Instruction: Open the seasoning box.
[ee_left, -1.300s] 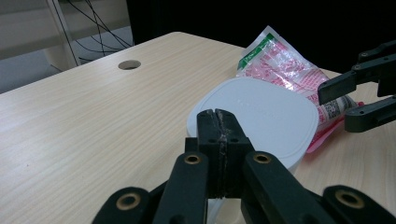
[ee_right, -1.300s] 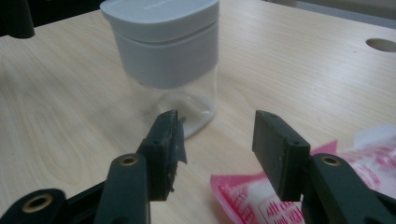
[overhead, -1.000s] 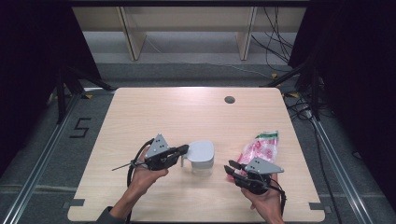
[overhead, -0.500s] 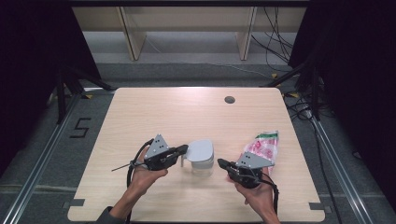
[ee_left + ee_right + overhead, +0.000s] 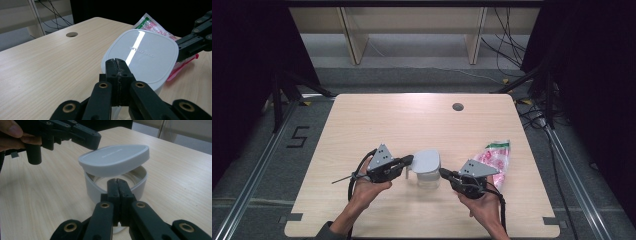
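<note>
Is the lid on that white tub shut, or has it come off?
Off, partly: the lid is tilted, one edge raised clear of the tub with a gap showing, its edge at the left gripper.

Materials and finishes at the table.
Table [image 5: 377, 125]: pale wood-grain top, smooth, low sheen. Lid [image 5: 115, 160]: grey-white plastic, smooth, semi-gloss with a bright reflected streak. Container [image 5: 140, 186]: similar plastic wall, possibly translucent lower down. Left gripper [image 5: 117, 67] and right gripper [image 5: 117, 186]: matt black plastic with brass-coloured pivots, scuffed pads. Bag [image 5: 494, 157]: glossy, crinkled printed film.
</note>
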The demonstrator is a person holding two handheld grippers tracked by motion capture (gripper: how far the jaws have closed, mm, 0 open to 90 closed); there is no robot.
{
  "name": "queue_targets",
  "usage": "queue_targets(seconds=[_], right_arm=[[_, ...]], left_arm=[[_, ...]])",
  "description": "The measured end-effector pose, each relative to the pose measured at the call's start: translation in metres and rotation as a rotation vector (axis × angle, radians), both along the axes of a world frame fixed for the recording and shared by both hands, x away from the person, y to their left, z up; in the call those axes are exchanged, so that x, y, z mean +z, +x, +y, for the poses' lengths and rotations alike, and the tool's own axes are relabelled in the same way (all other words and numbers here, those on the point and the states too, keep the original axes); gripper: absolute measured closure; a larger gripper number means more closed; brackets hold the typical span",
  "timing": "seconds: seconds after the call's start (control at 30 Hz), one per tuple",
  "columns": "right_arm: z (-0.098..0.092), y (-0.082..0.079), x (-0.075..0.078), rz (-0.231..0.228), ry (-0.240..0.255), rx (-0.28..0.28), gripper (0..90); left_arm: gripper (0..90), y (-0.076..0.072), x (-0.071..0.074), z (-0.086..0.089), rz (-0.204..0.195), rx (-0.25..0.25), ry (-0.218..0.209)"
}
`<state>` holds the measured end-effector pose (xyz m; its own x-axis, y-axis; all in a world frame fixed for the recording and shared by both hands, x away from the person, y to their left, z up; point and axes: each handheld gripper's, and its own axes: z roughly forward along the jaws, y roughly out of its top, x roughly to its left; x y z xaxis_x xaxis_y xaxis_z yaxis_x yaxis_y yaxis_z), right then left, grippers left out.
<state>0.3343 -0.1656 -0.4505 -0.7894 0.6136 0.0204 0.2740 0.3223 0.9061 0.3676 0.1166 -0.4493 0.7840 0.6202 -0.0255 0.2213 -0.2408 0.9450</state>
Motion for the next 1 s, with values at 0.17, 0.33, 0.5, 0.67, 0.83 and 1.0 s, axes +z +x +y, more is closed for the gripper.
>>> queue_targets(seconds=[0.17, 0.33, 0.5, 0.67, 0.83, 1.0], right_arm=[[0.004, 0.001, 0.002, 0.006, 0.007, 0.007, 90.0], [0.006, 0.0, 0.004, 0.006, 0.008, -0.011, 90.0], [0.008, 0.0, 0.009, -0.016, 0.001, 0.015, 90.0], [0.013, -0.001, 0.013, -0.019, -0.014, 0.023, 90.0], [0.018, 0.001, 0.014, -0.021, -0.01, 0.026, 90.0], [0.028, 0.003, 0.017, -0.073, -0.007, 0.032, 90.0]], left_arm=[[89.2, 0.0, -0.001, 0.001, 0.007, 0.001, -0.007], [81.3, 0.001, 0.001, 0.003, 0.017, -0.01, -0.04], [66.4, -0.005, 0.007, 0.012, 0.011, -0.015, -0.045], [48.3, -0.008, 0.0, 0.025, 0.049, -0.032, -0.023], [38.6, -0.013, -0.009, 0.029, 0.07, -0.027, 0.012], [33.5, -0.02, -0.015, 0.028, 0.078, -0.036, 0.051]])
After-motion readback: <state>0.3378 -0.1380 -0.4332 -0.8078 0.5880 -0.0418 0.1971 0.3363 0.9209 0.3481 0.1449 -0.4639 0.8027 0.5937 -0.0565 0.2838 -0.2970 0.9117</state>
